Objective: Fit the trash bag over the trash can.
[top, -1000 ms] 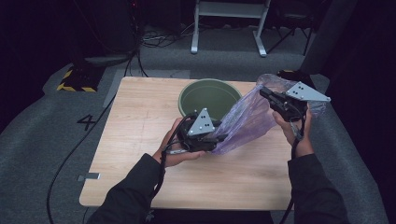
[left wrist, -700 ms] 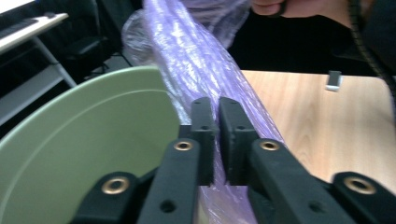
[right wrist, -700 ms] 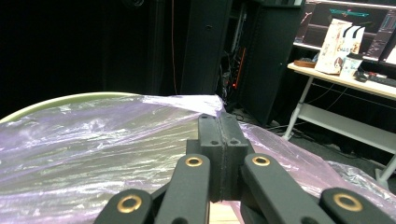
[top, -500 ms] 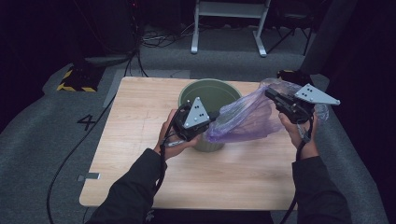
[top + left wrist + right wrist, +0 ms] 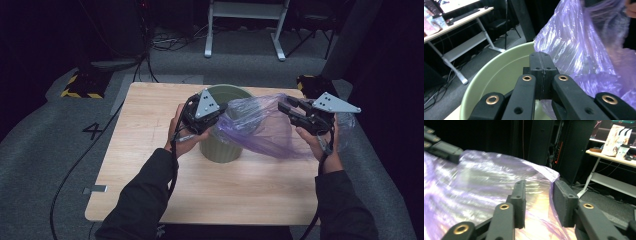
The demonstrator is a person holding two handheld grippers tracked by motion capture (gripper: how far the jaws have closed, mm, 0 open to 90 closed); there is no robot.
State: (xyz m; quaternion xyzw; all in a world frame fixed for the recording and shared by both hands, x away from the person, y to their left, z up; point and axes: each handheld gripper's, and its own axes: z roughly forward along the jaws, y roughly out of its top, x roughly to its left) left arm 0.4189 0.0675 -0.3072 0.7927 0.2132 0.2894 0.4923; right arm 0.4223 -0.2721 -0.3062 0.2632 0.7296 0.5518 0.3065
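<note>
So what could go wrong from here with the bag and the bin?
1. The right claw has just been opening; its pads stand apart with the bag's edge between them, so that side may drop before it is over the rim.
2. The left claw is shut on the purple bag at the green bin rim; pulling could tear the thin film.
3. The bin stands free on the table and might tip.
</note>
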